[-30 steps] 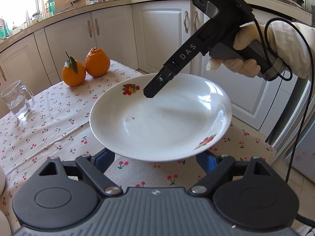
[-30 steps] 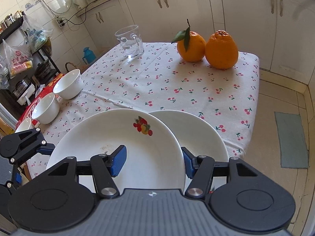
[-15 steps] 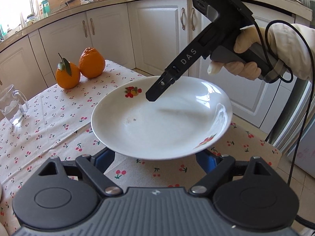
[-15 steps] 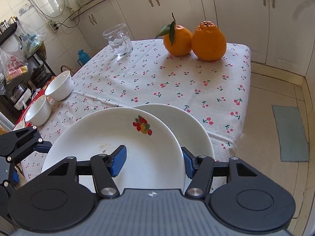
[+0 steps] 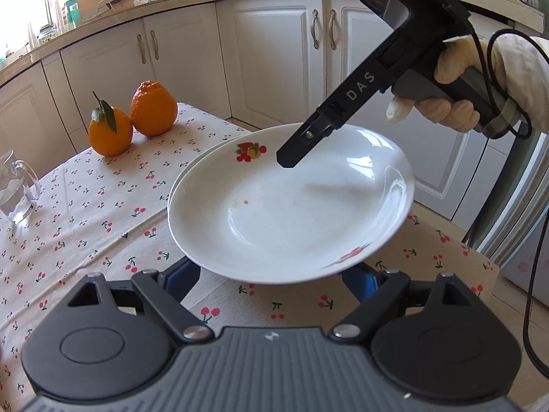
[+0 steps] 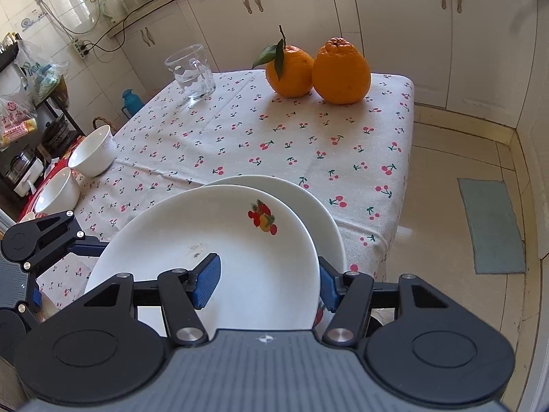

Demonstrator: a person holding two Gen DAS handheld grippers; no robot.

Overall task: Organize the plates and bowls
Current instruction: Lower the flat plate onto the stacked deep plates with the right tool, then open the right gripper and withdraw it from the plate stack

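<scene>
We see the cherry-print table, a second plate at its near right edge. Above it, our right gripper pinches the fruit-patterned plate by its rim. Our left gripper stands wide open below that plate's near edge, holding nothing. Two bowls sit far left.

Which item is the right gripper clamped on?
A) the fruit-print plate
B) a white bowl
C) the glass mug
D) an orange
A: the right gripper has one blue pad on top of the fruit-print plate and the other under its rim, holding it over a second plate on the tablecloth; the bowls, glass mug and oranges sit apart.
</scene>
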